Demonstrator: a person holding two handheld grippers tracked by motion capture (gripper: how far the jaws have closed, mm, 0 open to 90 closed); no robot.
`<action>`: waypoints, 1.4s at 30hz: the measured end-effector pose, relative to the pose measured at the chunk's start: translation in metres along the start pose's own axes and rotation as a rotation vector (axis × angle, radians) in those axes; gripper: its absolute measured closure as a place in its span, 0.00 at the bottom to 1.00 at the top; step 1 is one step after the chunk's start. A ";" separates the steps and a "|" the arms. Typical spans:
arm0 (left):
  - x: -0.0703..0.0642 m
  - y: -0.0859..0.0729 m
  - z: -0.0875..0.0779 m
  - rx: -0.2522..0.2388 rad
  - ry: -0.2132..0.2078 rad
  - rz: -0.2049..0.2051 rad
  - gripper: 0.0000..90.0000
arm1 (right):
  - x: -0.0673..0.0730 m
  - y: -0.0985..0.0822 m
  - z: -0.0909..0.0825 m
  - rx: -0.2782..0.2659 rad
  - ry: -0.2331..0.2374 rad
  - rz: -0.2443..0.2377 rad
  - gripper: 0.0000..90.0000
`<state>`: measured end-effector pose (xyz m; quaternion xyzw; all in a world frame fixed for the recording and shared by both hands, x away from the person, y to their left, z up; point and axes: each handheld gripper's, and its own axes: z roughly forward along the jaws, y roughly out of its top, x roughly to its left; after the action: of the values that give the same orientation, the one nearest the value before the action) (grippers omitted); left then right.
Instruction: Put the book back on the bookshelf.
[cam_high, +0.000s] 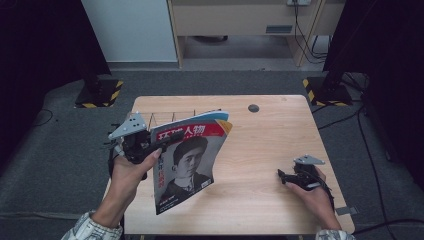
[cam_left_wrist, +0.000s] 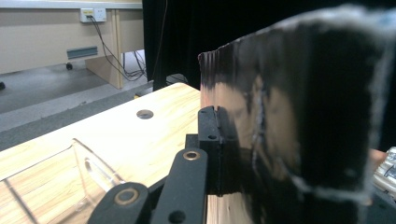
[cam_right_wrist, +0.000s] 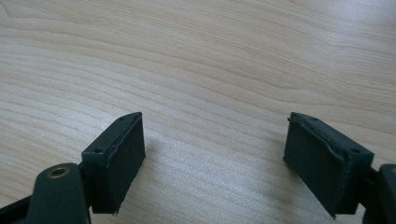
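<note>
Magazine (cam_high: 187, 162) hung above the worktop (cam_high: 260, 150), pinched at its left edge by the closed left gripper (cam_high: 142, 145). Being light, glossy and floppy, it sagged; a spine-side hold appeared firmest. The right gripper (cam_high: 290, 176) rested empty, jaws apart.

Magazine (cam_high: 187, 162): glossy, held off the table, clamped at its left edge. The cover is turned up toward the high camera; a red masthead band with white Chinese characters and a dark portrait are seen. It hangs tilted, lower corner toward the near edge. In the left gripper view its page edges (cam_left_wrist: 280, 116) are blurred.
</note>
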<state>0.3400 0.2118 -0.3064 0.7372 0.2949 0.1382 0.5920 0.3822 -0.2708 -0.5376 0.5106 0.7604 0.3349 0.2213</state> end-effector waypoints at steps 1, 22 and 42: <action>0.000 -0.001 -0.003 -0.001 0.002 0.002 0.96 | 0.000 0.000 0.000 -0.001 0.000 -0.002 0.23; 0.020 -0.024 -0.079 -0.049 0.132 -0.023 0.97 | 0.000 0.000 0.000 0.000 0.002 -0.002 0.23; 0.045 -0.046 -0.138 -0.081 0.281 -0.049 0.97 | 0.000 0.000 0.000 0.000 0.001 -0.001 0.22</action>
<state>0.2867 0.3541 -0.3205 0.6788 0.3871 0.2372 0.5772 0.3818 -0.2705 -0.5377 0.5100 0.7609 0.3349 0.2209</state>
